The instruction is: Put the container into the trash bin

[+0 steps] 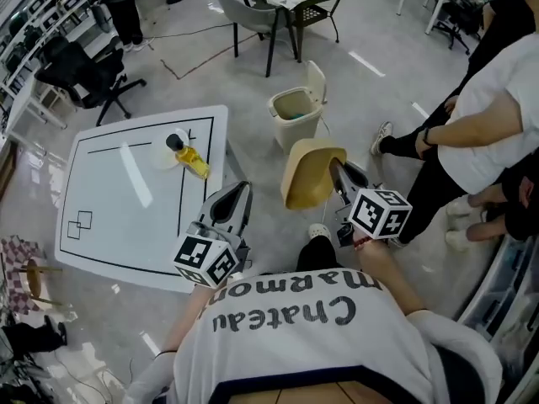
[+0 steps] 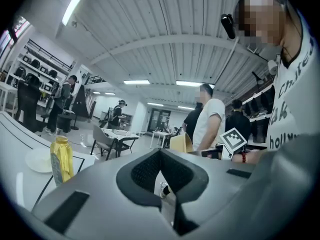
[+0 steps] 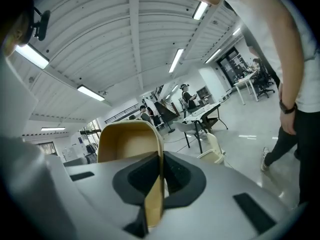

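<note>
Closest to the head camera, at 6 o'clock in the head view, are the shoulders of the person in a white printed shirt [image 1: 312, 343], with both arms reaching forward.

The right gripper [image 1: 338, 173] is held out at about 1 o'clock from the shoulders, its marker cube [image 1: 381, 213] nearest the body. Its jaws are closed tight on one thin side wall of the container [image 1: 310, 173]; the right gripper view shows that wall edge-on, pinched between the dark pads [image 3: 180, 176]. The container [image 3: 127, 141] is a tan, rounded-corner tray with plain inner walls, held in the air over the grey floor and tipped so its open side faces down and toward the body.

The left gripper [image 1: 238, 196] sits at about 11 o'clock from the shoulders, pointing forward past the table's near right corner. Its jaws are drawn together with nothing between them; the left gripper view shows only floor and a shoe through the slit below the pads [image 2: 145, 171].

The trash bin [image 1: 296, 114] stands on the floor at 12 o'clock from the container, near but apart from it, cream-coloured, with its lid raised.

At 9 o'clock, a white table [image 1: 109, 217] carries a yellow bottle [image 1: 192, 160] touching a white plate [image 1: 164, 151]. A bystander [image 1: 488, 99] stands at 2 o'clock.
</note>
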A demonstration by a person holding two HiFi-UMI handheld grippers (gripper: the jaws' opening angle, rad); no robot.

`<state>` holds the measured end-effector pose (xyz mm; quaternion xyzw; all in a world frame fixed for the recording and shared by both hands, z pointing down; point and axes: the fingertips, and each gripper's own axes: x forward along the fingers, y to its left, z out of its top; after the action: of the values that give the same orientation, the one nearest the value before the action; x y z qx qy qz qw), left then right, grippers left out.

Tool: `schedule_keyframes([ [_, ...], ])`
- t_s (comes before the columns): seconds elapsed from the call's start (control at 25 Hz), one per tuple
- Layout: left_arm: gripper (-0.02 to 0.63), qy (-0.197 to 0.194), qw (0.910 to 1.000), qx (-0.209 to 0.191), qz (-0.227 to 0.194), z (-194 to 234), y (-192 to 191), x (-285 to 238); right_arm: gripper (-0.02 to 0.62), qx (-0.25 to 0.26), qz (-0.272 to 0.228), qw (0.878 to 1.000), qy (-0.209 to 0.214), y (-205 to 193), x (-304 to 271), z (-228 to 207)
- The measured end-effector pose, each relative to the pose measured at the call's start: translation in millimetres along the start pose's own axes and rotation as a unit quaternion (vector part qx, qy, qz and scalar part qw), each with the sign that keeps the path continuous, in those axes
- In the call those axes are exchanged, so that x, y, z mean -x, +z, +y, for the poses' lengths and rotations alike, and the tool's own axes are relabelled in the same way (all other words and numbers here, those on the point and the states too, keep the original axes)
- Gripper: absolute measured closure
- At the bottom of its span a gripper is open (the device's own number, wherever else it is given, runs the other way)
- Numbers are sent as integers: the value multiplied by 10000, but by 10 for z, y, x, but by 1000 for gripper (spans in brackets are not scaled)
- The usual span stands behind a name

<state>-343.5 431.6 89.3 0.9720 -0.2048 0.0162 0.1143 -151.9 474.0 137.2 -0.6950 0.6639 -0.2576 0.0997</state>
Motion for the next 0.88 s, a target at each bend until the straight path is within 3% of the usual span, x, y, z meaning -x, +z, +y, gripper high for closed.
schedule_keyframes([
  [0.28,583,390,9991,-83,-110,254,204,-739,563,110,59,9996,249,521,-603,-503],
  [0.64,583,1011,9922,8,-724,464,632,-1736,563,406,-177,9969,658,1648,-1215,-1227],
  [0.88,583,1316,9875,68,-863,458,607,-2078,563,415,-383,9943,909,2090,-1457,-1544],
])
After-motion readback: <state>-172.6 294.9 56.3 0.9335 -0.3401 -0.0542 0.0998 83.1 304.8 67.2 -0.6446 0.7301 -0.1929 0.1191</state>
